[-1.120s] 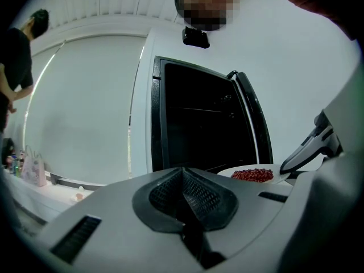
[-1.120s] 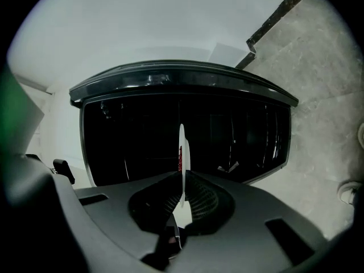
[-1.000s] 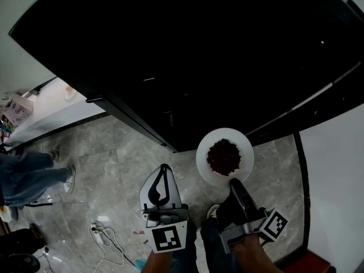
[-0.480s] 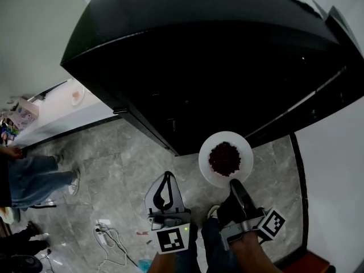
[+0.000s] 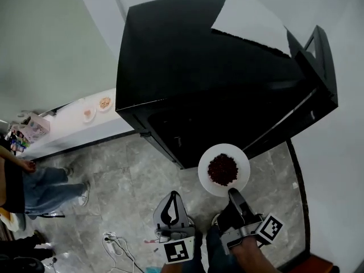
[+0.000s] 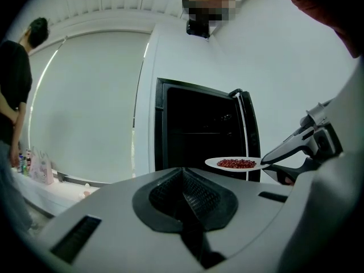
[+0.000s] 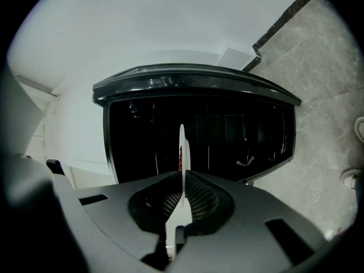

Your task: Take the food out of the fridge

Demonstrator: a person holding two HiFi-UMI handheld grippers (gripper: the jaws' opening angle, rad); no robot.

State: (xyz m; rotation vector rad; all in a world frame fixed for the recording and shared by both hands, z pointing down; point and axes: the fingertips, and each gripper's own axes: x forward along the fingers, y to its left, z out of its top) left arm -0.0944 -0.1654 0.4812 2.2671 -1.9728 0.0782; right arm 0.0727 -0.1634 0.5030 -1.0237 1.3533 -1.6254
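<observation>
Head view: right gripper [image 5: 232, 193] pinches the near rim of the plate [image 5: 206, 174], kept level (so the red food [image 5: 222, 168] stays put), outside the black fridge [image 5: 216, 78]. Left gripper view: left gripper [image 6: 184, 195] pressed together, empty, idle. Right gripper view: plate rim edge-on between the clamping jaws.

Fridge [image 5: 193, 67] ahead, open floor [image 5: 128, 178] leftward
</observation>
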